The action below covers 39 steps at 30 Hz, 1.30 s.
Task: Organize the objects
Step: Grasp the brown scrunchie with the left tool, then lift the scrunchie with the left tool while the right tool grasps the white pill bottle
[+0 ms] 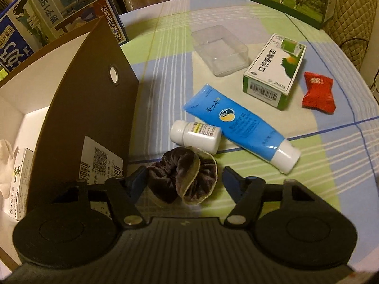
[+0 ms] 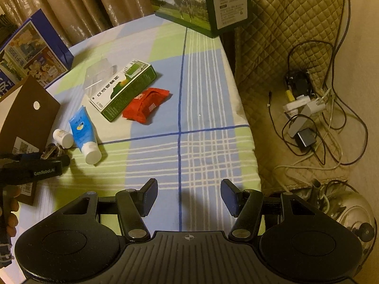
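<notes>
Right wrist: plaid tablecloth (image 2: 201, 123), beige curtains (image 2: 71, 7) | right hand-held gripper (image 2: 189, 197) open, empty | left hand-held gripper (image 1: 183, 184) spread around scrunchie (image 1: 182, 175)

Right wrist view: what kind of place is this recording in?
Most likely a home room: a table under a checked cloth, curtains behind it, and a quilted cover beside a tangle of chargers and cables.

Dim warm indoor light, yellow cast; heavy fisheye bend and dark vignette at corners; soft shadows fall toward camera on the worktop (image 2: 201, 142); mild compression blur, glare on blue tube (image 1: 236, 127)
</notes>
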{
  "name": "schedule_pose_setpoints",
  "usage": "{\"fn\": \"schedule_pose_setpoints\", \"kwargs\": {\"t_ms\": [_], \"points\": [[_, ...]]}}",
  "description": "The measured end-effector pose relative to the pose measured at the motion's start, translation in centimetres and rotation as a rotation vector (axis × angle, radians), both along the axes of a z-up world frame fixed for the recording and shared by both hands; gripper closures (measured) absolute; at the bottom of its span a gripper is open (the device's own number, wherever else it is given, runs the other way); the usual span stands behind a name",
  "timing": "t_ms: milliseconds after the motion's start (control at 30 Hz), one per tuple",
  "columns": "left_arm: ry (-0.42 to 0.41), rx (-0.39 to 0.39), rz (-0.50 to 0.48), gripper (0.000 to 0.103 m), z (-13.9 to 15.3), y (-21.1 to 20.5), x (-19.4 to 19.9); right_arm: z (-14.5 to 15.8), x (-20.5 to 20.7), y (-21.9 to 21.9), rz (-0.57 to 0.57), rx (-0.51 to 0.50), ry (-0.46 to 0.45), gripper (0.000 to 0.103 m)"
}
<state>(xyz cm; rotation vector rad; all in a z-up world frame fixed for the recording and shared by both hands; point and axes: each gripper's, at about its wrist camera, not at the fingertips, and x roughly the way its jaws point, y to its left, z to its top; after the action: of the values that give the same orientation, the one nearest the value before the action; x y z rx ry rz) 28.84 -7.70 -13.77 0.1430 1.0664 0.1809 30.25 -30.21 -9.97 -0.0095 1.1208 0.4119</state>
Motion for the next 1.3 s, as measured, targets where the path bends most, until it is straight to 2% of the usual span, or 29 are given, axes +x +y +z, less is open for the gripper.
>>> {"fn": "schedule_pose_setpoints", "kwargs": {"t_ms": [67,100,200,300,633,833,1000,1067,1167,1300], "points": [[0.001,-0.004,-0.001,0.044,-0.3,0.1,-0.2,-0.1,0.2,0.2,0.007,-0.002,0.001,0.047],[-0.008,-0.010,-0.002,0.055,-0.2,0.2,-0.3,-0.1,0.3,0.3,0.009,-0.002,0.001,0.047],[-0.017,-0.009,0.004,0.074,-0.1,0.7,-0.8,-0.1,0.4,0.6,0.016,-0.001,-0.001,0.047],[-0.029,-0.040,0.016,0.080,0.4,1.4,-1.5,0.0,0.5,1.0,0.026,-0.001,-0.005,0.047],[-0.098,-0.177,0.010,0.083,5.2,1.7,-6.1,0.8,0.1,2.7,0.091,0.013,-0.031,0.047],[-0.134,-0.208,0.032,0.083,7.8,3.2,-10.0,1.5,-0.3,4.8,0.189,0.060,-0.077,0.047],[-0.138,-0.196,0.131,0.083,8.4,5.8,-13.8,1.7,-0.8,7.6,0.281,0.080,-0.122,0.047],[-0.133,-0.213,0.185,0.083,8.4,7.3,-15.1,1.7,-1.0,8.6,0.311,0.101,-0.127,0.047],[-0.126,-0.193,0.265,0.083,8.4,9.4,-16.9,1.6,-1.4,10.3,0.371,0.127,-0.126,0.047],[-0.155,-0.188,0.350,0.083,8.9,12.2,-19.0,1.2,-1.8,12.6,0.458,0.134,-0.139,0.047]]}}
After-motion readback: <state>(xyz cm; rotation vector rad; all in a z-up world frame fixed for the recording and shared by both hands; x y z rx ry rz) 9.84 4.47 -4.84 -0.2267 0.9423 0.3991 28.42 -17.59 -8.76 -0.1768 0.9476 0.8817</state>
